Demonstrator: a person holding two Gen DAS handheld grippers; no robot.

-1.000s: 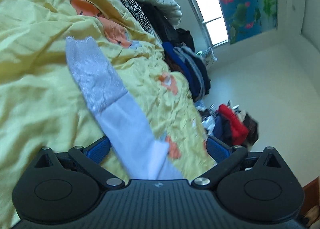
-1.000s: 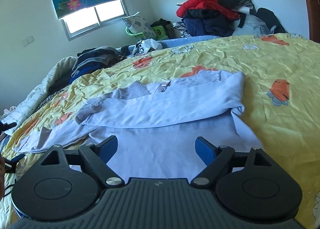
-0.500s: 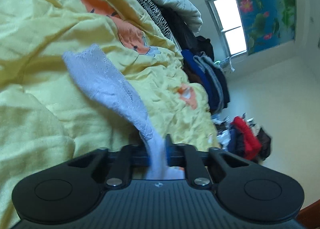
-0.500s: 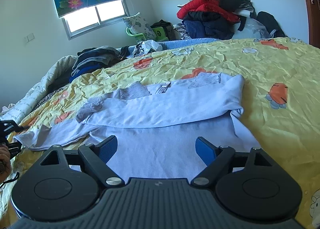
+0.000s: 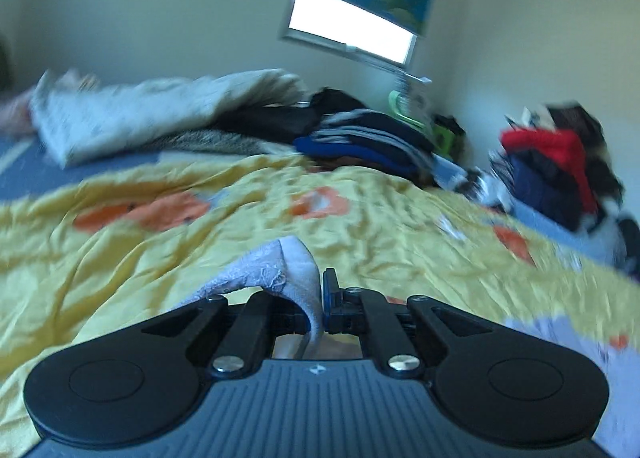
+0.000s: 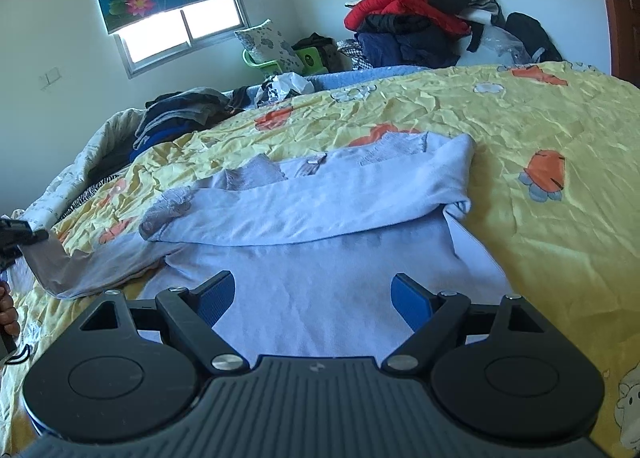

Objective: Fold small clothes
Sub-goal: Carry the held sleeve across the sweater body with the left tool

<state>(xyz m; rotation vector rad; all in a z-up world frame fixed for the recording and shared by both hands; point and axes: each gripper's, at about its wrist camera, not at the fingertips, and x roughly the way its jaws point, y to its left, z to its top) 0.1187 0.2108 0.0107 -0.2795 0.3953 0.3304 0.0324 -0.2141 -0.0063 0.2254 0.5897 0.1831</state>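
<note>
A light blue long-sleeved top [image 6: 320, 217] lies spread on the yellow bedspread [image 6: 540, 117], its upper part folded across the body. My left gripper [image 5: 322, 286] is shut on the lace-trimmed cuff of the left sleeve [image 5: 280, 270], which drapes over its left finger. In the right wrist view that gripper [image 6: 16, 236] shows at the far left edge, holding the sleeve [image 6: 80, 266] raised off the bed. My right gripper [image 6: 314, 290] hovers open over the top's lower body, with nothing pinched between its blue pads.
A heap of red and dark clothes [image 6: 412, 17] sits by the far wall. Folded dark clothes [image 6: 180, 113] and a white quilt [image 5: 160, 113] lie along the bed's far side under the window. A person's hand [image 6: 8, 310] shows at the left edge.
My left gripper shut on the sleeve cuff, then lifted it off the bed while rolling upright; its view is blurred. The right gripper kept still and open.
</note>
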